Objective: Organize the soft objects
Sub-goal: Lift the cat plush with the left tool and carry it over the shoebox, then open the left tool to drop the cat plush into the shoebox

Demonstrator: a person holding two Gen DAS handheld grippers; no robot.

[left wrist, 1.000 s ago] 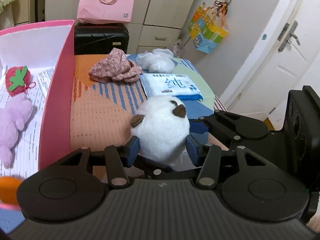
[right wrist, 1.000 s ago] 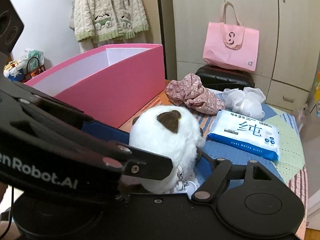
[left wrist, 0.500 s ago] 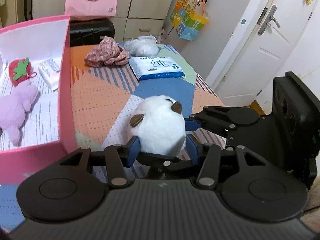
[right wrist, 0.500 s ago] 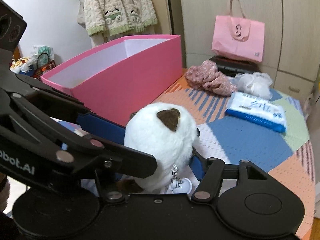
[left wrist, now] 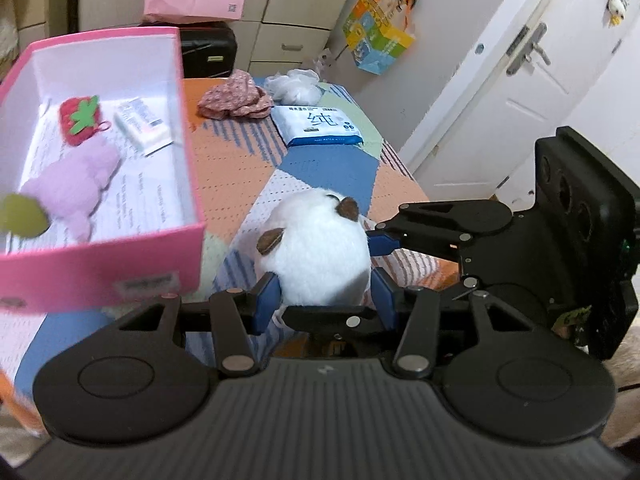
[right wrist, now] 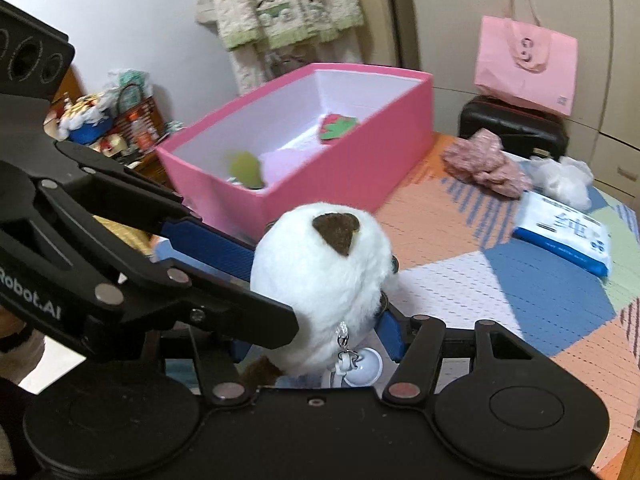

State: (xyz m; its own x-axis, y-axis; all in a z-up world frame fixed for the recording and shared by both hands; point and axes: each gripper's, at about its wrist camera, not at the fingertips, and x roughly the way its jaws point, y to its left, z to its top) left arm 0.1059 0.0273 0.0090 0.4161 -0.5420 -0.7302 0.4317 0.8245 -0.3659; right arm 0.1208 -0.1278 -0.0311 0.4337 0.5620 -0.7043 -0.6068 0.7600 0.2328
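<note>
Both claws have lifted the white plush (left wrist: 320, 256) off the patchwork cloth (left wrist: 240, 168) — brown ears pointing up and away, long axis roughly upright. Left gripper (left wrist: 325, 295) squeezes it; right gripper (right wrist: 320, 320) is closing against it. Pink box (left wrist: 188, 184) sits left; "Robot.AI" reads on the left claw.
</note>
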